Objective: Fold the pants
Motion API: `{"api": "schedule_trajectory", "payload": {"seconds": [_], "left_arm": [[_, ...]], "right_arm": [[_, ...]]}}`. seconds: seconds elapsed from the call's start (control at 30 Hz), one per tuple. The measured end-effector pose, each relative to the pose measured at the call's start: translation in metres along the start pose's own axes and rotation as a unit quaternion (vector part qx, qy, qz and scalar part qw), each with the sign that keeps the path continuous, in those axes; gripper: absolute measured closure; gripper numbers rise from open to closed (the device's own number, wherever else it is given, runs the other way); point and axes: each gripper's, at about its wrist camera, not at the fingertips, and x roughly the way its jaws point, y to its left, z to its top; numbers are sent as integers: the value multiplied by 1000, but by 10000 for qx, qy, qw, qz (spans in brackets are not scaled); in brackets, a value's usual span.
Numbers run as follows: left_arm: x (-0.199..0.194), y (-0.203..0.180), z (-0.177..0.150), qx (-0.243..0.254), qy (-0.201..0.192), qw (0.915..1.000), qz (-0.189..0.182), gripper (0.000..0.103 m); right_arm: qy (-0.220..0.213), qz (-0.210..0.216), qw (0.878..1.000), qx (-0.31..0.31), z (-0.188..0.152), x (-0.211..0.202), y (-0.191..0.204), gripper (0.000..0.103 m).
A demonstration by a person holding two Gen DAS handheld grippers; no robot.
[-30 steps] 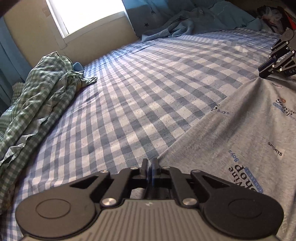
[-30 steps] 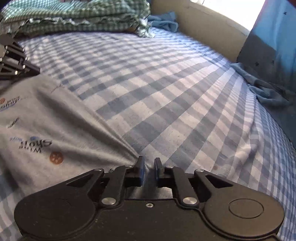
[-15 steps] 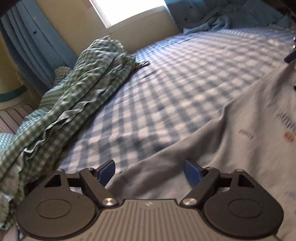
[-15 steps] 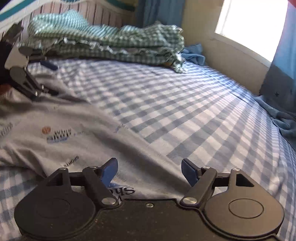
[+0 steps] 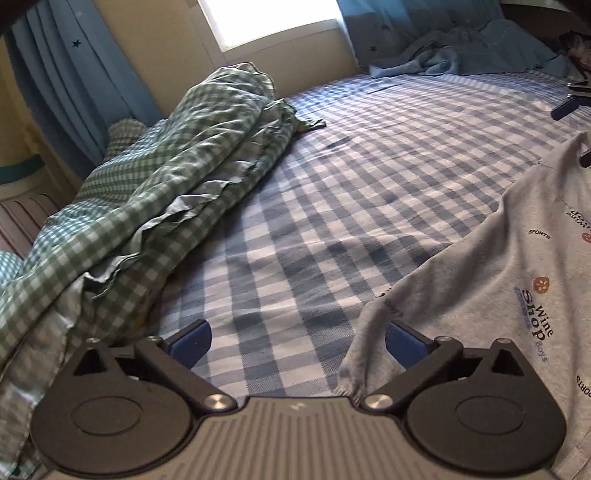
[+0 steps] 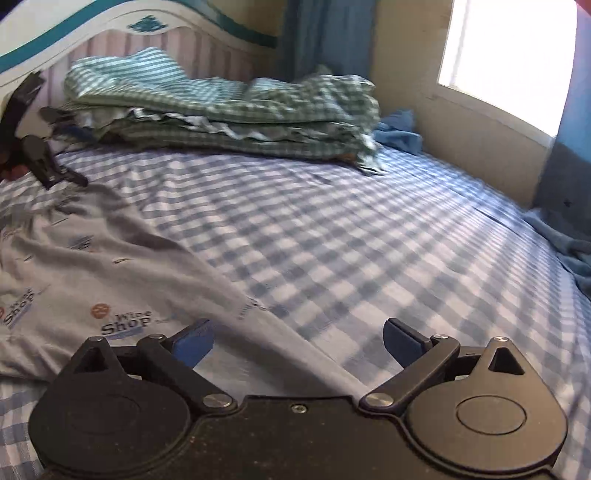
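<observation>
left wrist view: the left gripper (image 5: 297, 338) has its blue-padded fingers (image 5: 192, 341) spread wide apart, clamped on nothing. the right-hand pad sits just beside, perhaps brushing, the bunched edge of the grey printed pants (image 5: 509, 266), which lie on the blue checked bedsheet (image 5: 351, 177) at the right of the view, with "wine shop boys" and "sports" printed on them. between the pads only bare sheet shows. a rumpled green gingham blanket (image 5: 177, 155) lies along the left side, and a blue cloth (image 5: 443, 55) is heaped at the far edge under the window (image 5: 269, 22). parts of the right gripper (image 5: 570, 98) show at the far right edge, near the pants' far corner.

right wrist view: the right gripper (image 6: 297, 338) is likewise wide apart and holds nothing. the pants (image 6: 122, 266) spread over the left of the view, and a fold of their edge runs down between the fingers (image 6: 194, 341) toward the gripper body; whether a pad touches it i cannot tell. the left gripper (image 6: 48, 158) appears far left, at the pants' far end, below the headboard (image 6: 110, 22). the green blanket (image 6: 221, 107) lies folded along the head of the bed.
</observation>
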Motion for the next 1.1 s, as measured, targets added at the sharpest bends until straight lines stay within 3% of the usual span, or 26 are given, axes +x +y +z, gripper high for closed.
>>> {"api": "schedule_trajectory", "payload": {"seconds": [0.13,0.23,0.3,0.37,0.43,0.53,0.67,0.73,0.77,0.83,0.87,0.9,1.0,1.03,1.1], "left_arm": [[19,4,1,-245,170,9991,-299,1],[26,-2,-1,-316,188,9989,-297,1],[22,-9,-3,-466,-155,9987,143,7],[15,-16,-3,-660,-491,9954,484,7],[8,-25,-3,-557,-746,9941,560,6],[1,-35,0,-84,-763,9964,358,5],[9,-29,2,122,-345,9993,-66,5],[16,-25,1,133,-114,9996,-231,15],[20,-24,-1,169,34,9995,-276,27],[30,-23,-4,235,425,9983,-331,32],[29,-21,-5,138,393,9983,-402,36],[29,-17,-5,27,440,9974,-572,49],[30,-12,-3,-102,588,9950,-807,66],[30,-13,-2,-83,613,9948,-809,69],[30,-16,0,-98,695,9940,-838,90]], "right_arm": [[151,382,9991,-96,10,28,12,5],[403,474,9980,61,14,46,10,8],[445,627,9968,215,17,55,6,9],[413,707,9962,285,20,60,8,10],[380,793,9958,252,24,65,14,11],[428,950,9945,100,31,73,27,19],[422,955,9945,-95,41,82,37,30],[472,849,9952,-101,43,85,37,40],[513,877,9948,-74,43,87,35,47],[581,963,9937,7,41,86,32,50],[620,1003,9930,70,40,86,30,50],[666,1064,9920,160,39,86,28,50],[736,1100,9910,219,40,85,27,54],[757,1078,9910,227,41,85,27,57],[776,1118,9904,250,41,84,30,69]]}}
